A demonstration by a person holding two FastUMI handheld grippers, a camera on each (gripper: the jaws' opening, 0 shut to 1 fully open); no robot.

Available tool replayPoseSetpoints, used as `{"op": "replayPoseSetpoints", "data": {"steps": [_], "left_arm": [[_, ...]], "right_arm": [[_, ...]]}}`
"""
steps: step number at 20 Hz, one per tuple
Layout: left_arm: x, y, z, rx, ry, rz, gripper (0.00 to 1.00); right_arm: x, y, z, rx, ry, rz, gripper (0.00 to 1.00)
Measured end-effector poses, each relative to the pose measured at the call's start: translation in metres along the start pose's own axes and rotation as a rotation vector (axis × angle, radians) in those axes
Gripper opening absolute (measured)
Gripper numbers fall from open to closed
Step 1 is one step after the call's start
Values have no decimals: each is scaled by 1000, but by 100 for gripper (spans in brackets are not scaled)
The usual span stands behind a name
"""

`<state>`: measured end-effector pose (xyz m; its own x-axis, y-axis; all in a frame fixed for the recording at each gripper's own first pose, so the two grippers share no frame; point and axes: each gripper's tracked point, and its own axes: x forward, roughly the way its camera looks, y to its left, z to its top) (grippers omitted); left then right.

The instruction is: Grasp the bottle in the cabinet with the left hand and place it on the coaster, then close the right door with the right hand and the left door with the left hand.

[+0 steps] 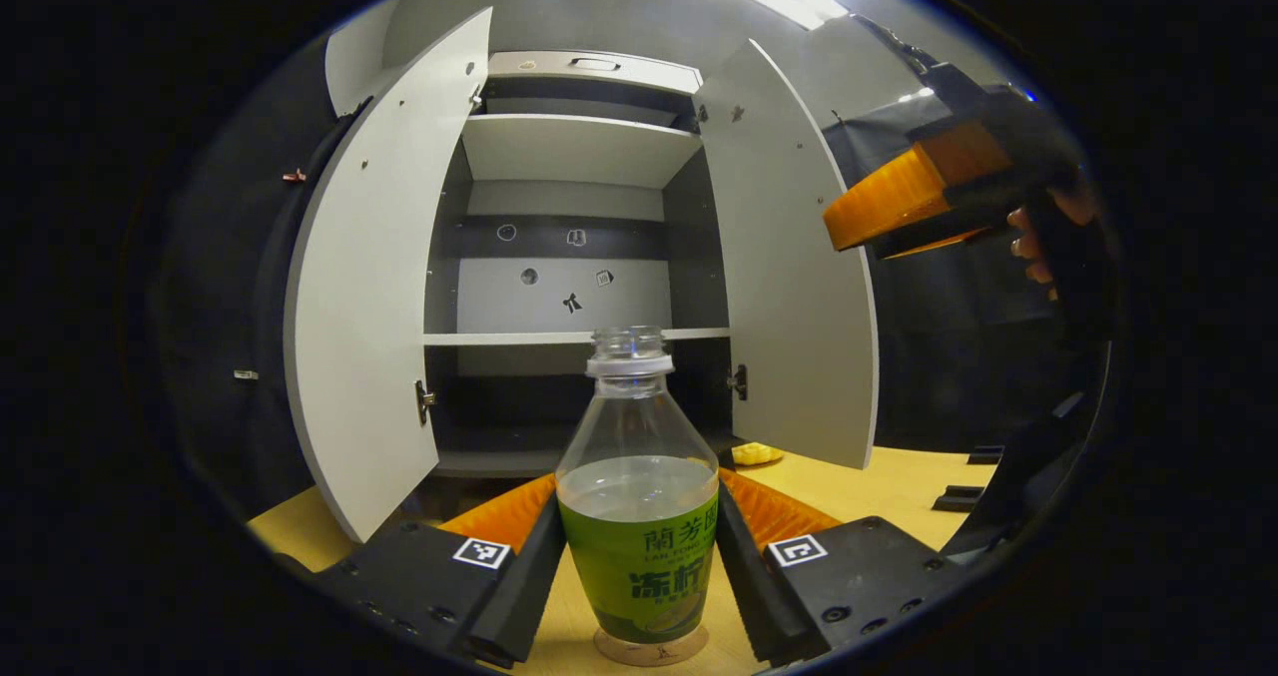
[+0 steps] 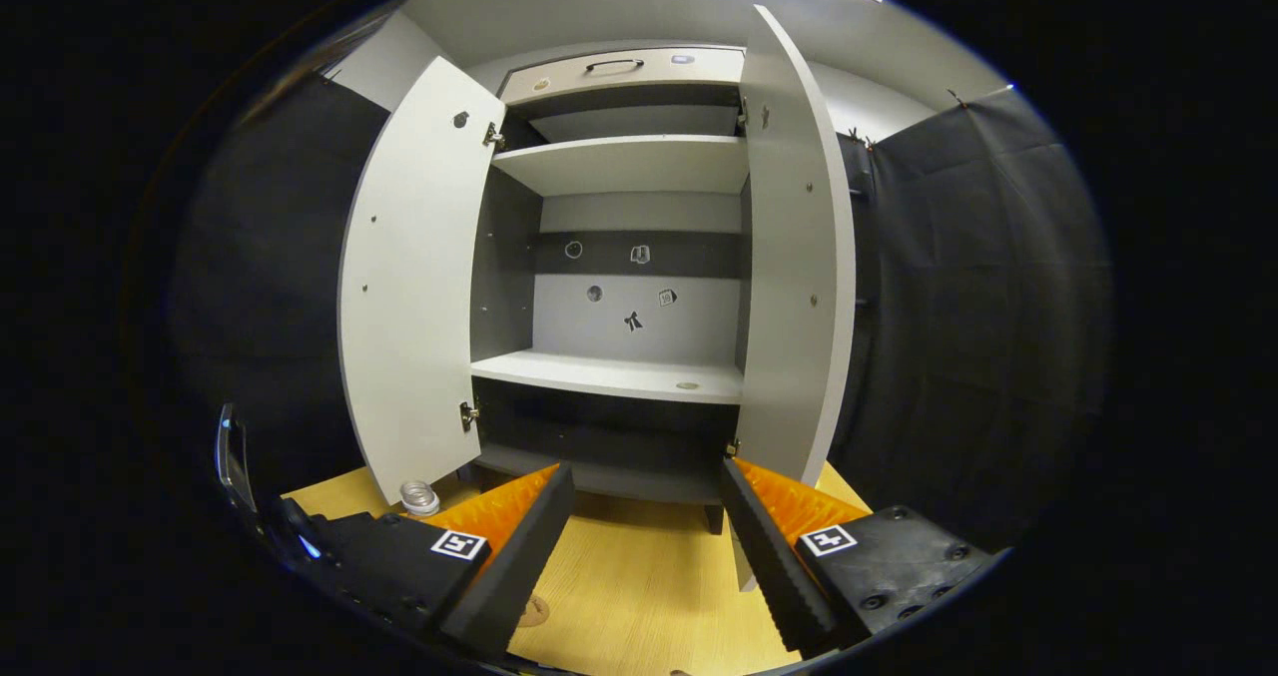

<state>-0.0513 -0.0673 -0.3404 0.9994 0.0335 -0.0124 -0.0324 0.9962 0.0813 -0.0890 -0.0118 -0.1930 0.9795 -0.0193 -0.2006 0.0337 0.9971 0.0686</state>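
Observation:
A clear bottle (image 1: 639, 516) with a green label and a white neck ring stands upright on a round wooden coaster (image 1: 651, 646) on the table. My left gripper (image 1: 639, 566) holds it, with a finger pressed against each side of the label. The white cabinet (image 1: 579, 147) behind it has its left door (image 1: 369, 287) and right door (image 1: 789, 287) both swung open. My right gripper (image 1: 849, 232) hangs high at the right in a hand. In the right gripper view, that gripper (image 2: 644, 556) is open facing the cabinet's right door (image 2: 799, 257), and the bottle's top (image 2: 420, 497) peeks out at the left.
The cabinet shelves (image 2: 609, 371) are bare, with small stickers on the back wall. A small yellow object (image 1: 756, 452) lies on the wooden table (image 1: 879, 486) beside the right door's foot. Black cloth walls stand on both sides.

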Motion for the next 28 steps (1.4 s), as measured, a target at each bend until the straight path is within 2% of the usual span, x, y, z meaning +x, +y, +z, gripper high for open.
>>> {"op": "replayPoseSetpoints", "data": {"steps": [4, 5, 7, 11, 28], "left_arm": [[5, -6, -16, -22, -15, -4, 79], [6, -5, -23, -19, -6, 1, 79], [7, -4, -30, -17, -4, 10, 79], [12, -5, -49, 26, 22, 15, 80], [20, 2, -76, 0, 58, 34, 81]], "right_arm": [[-4, 0, -32, 20, 50, 14, 98], [-5, -2, -42, 23, 73, 9, 95], [-9, -3, -61, 47, 115, 14, 98], [-13, -10, -86, 68, 164, 7, 98], [-7, -5, -110, 36, 216, 68, 98]]}}
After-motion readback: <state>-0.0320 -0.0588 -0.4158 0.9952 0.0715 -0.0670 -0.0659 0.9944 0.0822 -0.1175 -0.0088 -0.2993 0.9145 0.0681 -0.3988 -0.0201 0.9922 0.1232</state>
